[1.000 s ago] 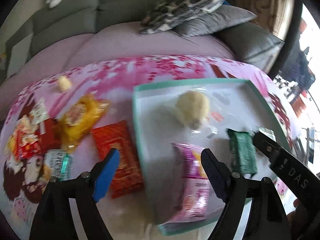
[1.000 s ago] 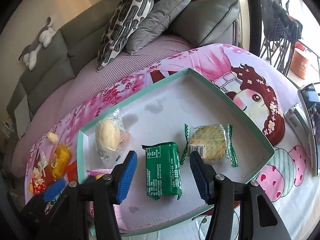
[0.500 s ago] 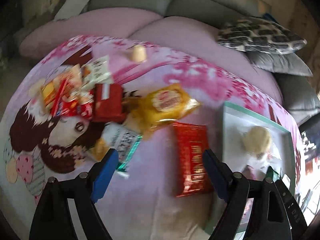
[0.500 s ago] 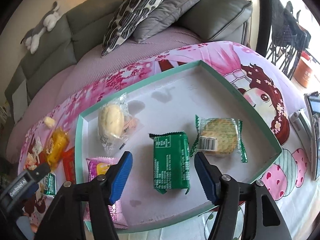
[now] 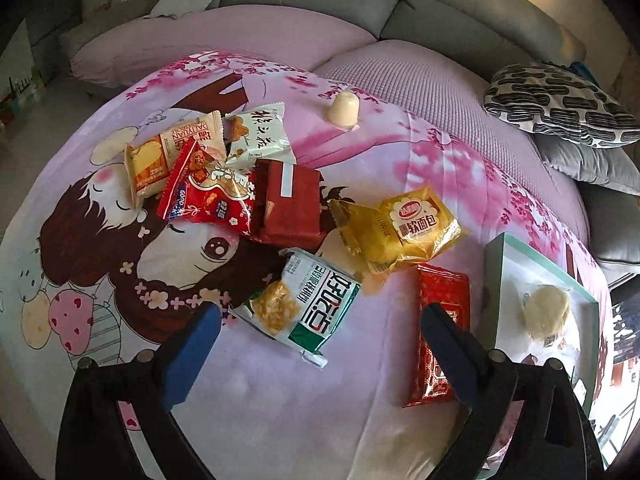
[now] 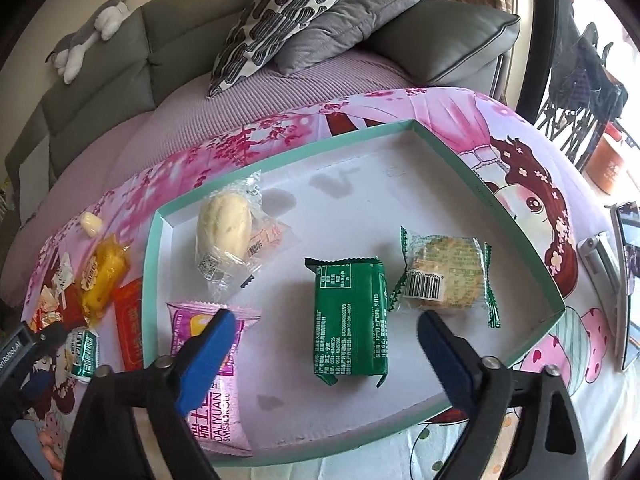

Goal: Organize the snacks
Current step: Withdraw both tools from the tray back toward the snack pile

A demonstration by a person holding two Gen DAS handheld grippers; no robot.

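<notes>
The right gripper (image 6: pixel 322 344) hangs low over the tray (image 6: pixel 496 200). Its jaws are opening wide and pinch nothing. The green pack (image 6: pixel 350 316) lies flat on the tray floor between them, let go.

4 snacks are in the tray now: the pink pack (image 6: pixel 212 376) near left, the green pack in the middle, the round cracker (image 6: pixel 448 272) just right of it, and the pale bun (image 6: pixel 224 232) farther back. The far right part of the tray is bare, so there is lots of room left.

The left gripper (image 5: pixel 320 332) is over the pile on the pink cloth (image 5: pixel 280 420). Its jaws are opening too, with nothing in them. The white and green bag (image 5: pixel 308 300) lies between the tips, so it may be next.

About 8 snacks are left outside, though the heap is hard to count. Nearest the tray lies the flat red pack (image 5: pixel 440 332), beside the tray's left wall. Farther off are the yellow bun bag (image 5: pixel 404 228), the dark red box (image 5: pixel 292 204) and the red bag (image 5: pixel 208 192). Farthest is a small jelly cup (image 5: pixel 344 110), alone near the cloth's far edge.
</notes>
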